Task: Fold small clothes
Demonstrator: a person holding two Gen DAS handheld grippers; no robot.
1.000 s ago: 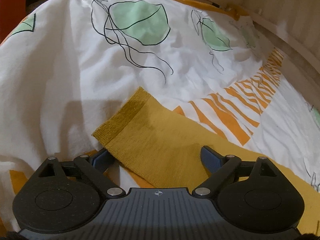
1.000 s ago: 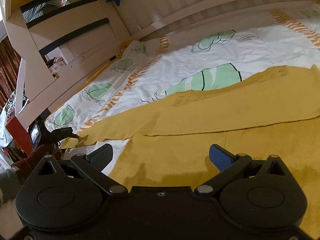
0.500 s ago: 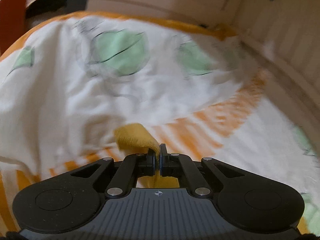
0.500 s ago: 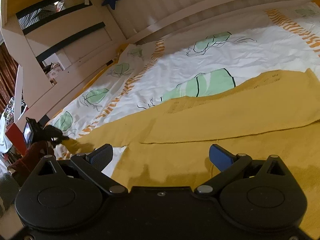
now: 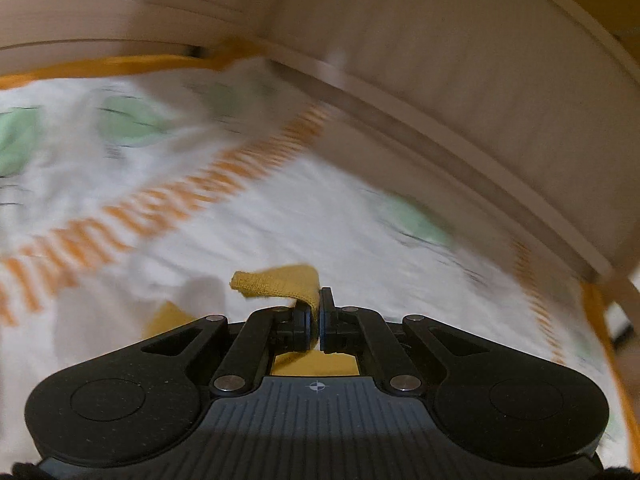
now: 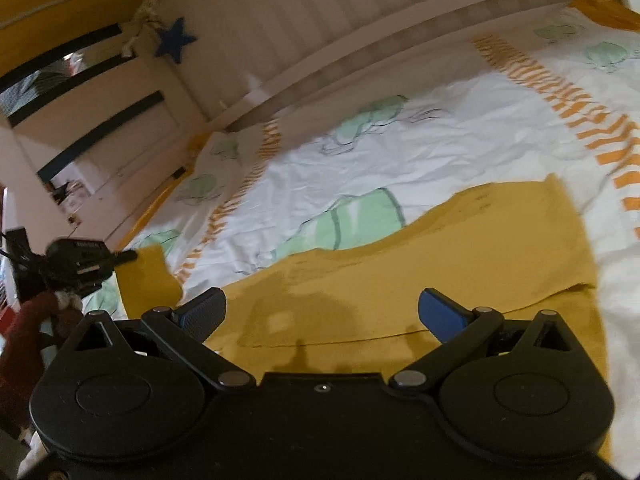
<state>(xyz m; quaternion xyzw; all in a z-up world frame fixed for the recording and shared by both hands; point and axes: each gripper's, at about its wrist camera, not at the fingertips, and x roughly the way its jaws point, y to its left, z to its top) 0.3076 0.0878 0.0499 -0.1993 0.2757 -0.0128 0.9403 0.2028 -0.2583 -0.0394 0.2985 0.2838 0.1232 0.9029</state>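
Note:
A mustard-yellow knit garment (image 6: 440,264) lies spread on the bed, one sleeve folded across its body. My left gripper (image 5: 319,316) is shut on the cuff of the other sleeve (image 5: 280,282), which curls up over the fingertips. In the right wrist view that left gripper (image 6: 120,257) hangs at the far left, with the lifted sleeve (image 6: 148,284) drooping from it above the bedding. My right gripper (image 6: 320,312) stands open just over the garment's body, nothing between its blue pads (image 6: 444,314).
The bed cover (image 6: 400,152) is white with green leaf prints and orange striped bands. A pale wooden rail (image 6: 360,56) and slatted headboard run along the far side, with a blue star (image 6: 176,40) hanging at the corner. A dark red sleeve (image 6: 24,328) shows at lower left.
My left gripper shut on the sleeve cuff, then lifted and carried it away over the bedding. The right gripper drifted a little over the garment, still open.

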